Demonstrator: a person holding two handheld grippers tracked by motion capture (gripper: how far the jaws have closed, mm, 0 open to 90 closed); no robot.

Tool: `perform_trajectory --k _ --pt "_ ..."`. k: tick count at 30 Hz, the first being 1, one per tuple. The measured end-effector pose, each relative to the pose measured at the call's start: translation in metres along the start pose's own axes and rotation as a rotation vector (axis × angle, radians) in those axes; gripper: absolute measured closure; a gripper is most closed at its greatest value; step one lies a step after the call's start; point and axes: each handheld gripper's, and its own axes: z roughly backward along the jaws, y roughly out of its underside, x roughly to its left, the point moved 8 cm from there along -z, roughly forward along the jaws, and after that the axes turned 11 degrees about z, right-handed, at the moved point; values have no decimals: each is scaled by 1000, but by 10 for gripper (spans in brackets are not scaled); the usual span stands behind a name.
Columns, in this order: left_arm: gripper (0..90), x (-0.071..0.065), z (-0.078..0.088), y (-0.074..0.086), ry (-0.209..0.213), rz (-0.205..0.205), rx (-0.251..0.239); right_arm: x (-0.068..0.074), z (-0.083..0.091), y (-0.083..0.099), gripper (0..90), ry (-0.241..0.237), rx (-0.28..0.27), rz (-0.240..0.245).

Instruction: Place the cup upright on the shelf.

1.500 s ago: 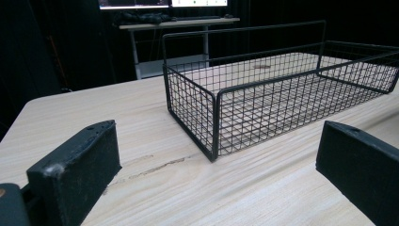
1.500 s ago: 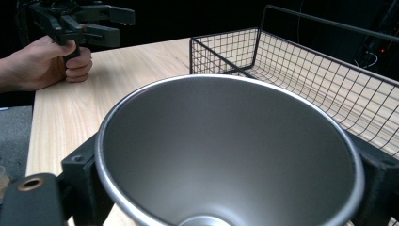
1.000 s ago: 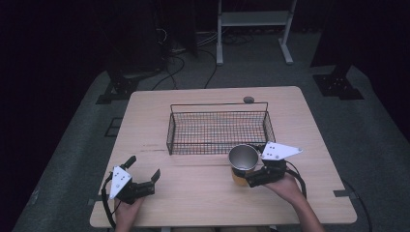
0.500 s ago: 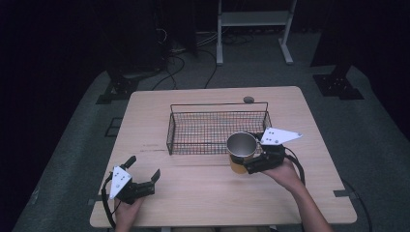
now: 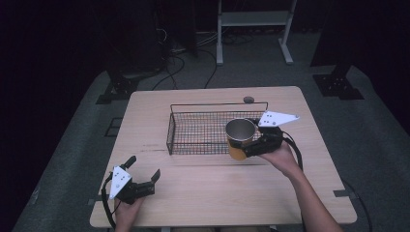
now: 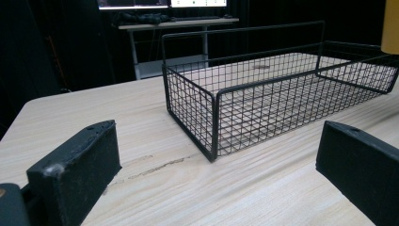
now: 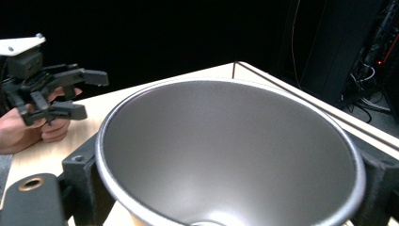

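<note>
While right gripper (image 5: 247,147) clamps its wall, cup (image 5: 240,137): rigid, light, smooth metal-lined, best held near rim; left gripper (image 5: 143,172) jaws wide, empty.

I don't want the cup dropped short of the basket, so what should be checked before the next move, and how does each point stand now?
1. Grip: right gripper has a jaw on each side of the cup: ok.
2. Cup upright, mouth up: ok.
3. Cup clear of the table, lifted at the near right corner of the wire basket: ok.
4. Cup bottom above the basket's rim: cannot tell.
5. Basket floor free of other things: ok.
6. Left gripper open, resting near the table's front left, away from the basket: ok.
</note>
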Motion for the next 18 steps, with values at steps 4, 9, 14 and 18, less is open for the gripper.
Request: perform_trajectory --k 4,9,14,18 --pt "0 0 0 0 3 -1 1 -12 -5 -6 99 13 10 4" --pt "0 0 0 0 4 1 1 -24 -12 -9 99 12 13 -19" --pt "0 0 0 0 2 -1 1 -33 -19 -9 99 10 22 -28" --pt "0 0 0 0 3 0 3 -44 -27 -12 99 4 29 -38"
